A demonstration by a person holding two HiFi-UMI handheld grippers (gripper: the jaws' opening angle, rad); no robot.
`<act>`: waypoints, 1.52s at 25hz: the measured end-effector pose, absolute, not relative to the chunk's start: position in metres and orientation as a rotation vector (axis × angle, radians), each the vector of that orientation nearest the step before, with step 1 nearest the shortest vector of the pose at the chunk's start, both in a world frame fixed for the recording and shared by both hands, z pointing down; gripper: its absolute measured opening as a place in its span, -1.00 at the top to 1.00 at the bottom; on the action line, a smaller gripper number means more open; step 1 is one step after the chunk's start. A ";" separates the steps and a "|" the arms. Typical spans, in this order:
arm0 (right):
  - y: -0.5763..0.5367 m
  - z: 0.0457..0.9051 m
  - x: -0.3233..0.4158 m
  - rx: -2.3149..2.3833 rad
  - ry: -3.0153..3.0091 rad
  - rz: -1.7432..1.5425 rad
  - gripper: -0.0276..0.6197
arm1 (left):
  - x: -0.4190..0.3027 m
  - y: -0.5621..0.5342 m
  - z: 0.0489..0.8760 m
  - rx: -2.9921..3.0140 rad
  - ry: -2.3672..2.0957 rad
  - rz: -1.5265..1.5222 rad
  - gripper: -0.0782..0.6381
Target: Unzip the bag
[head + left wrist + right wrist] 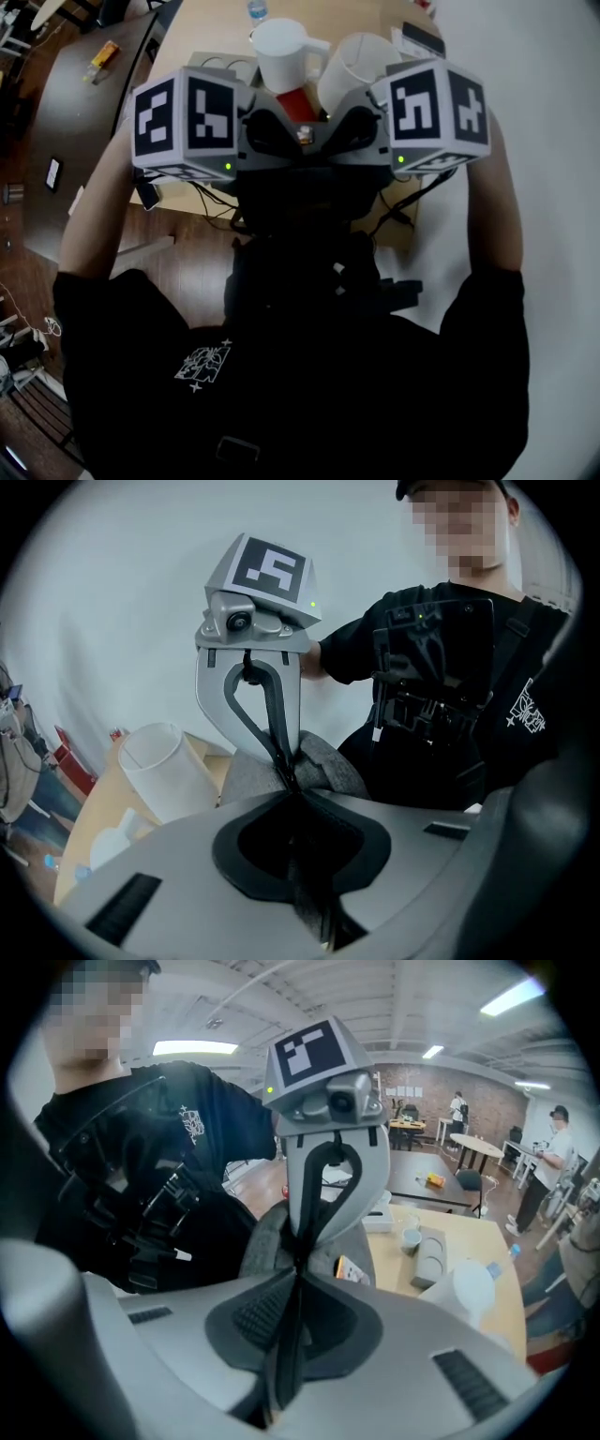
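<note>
Fingers of the left gripper are squeezed almost shut. A thin dark edge of the soft grey cloth bag is pinched between its two pads. The right gripper view shows these two fingers too, and they meet in a point on the bag.

The right gripper is the same: its two fingers press close together on a thin bit of the bag. So there are two grippers and one bag. Both grippers hold it, nose to nose and almost touching. The bag is held up between them, in front of the person's black shirt.

Each gripper has one cube with black and white squares, so there are two cubes. In the head view the left cube is at 9 o'clock from the bag. The right cube is at 3 o'clock.

On the light wooden table, at 12 o'clock from the grippers, are one white jug with a handle and one white round tub. One small red thing shows just between them. One clear bottle with a blue cap is further off at 12 o'clock.
</note>
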State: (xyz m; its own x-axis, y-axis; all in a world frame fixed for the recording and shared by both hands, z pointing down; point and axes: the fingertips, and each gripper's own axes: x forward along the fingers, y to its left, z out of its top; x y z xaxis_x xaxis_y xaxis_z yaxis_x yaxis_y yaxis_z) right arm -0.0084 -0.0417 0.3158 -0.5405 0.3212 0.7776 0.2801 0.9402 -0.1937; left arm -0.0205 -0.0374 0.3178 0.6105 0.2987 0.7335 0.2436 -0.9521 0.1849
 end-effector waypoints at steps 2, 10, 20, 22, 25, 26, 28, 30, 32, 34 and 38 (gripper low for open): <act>-0.038 0.320 -0.010 -0.446 -2.143 0.055 0.79 | -0.019 -0.033 0.320 2.750 0.488 1.294 0.72; -0.052 0.296 -0.003 -0.074 -2.398 0.020 0.86 | -0.027 -0.051 0.299 3.032 0.092 0.980 0.76; -0.068 0.294 0.012 0.266 -2.730 0.262 0.87 | -0.039 -0.068 0.290 2.880 -0.309 0.567 0.76; -0.069 0.297 0.019 0.283 -2.747 0.295 0.87 | -0.044 -0.069 0.290 2.841 -0.333 0.519 0.76; -0.073 0.300 0.029 0.327 -2.731 0.282 0.87 | -0.059 -0.071 0.290 2.806 -0.389 0.485 0.77; -0.074 0.302 0.032 0.341 -2.728 0.284 0.87 | -0.067 -0.072 0.291 2.788 -0.423 0.464 0.77; -0.077 0.304 0.039 0.380 -2.738 0.303 0.87 | -0.089 -0.073 0.295 2.729 -0.511 0.383 0.77; -0.079 0.304 0.047 0.429 -2.750 0.325 0.87 | -0.117 -0.071 0.303 2.640 -0.597 0.261 0.77; -0.079 0.306 0.055 0.459 -2.742 0.333 0.87 | -0.139 -0.069 0.311 2.574 -0.666 0.175 0.77; -0.078 0.315 0.067 0.479 -2.716 0.338 0.87 | -0.154 -0.068 0.321 2.536 -0.718 0.136 0.77; -0.084 0.330 0.097 0.586 -2.668 0.399 0.87 | -0.174 -0.073 0.339 2.471 -0.783 0.097 0.77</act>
State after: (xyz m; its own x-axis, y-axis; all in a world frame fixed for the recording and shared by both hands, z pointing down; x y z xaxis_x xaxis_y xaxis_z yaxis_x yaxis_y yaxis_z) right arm 0.0968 -0.0839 0.3298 -0.8415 -0.3419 0.4184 -0.4492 0.8729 -0.1903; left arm -0.1741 -0.0730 0.3388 0.8286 -0.5134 0.2231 -0.5523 -0.6848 0.4754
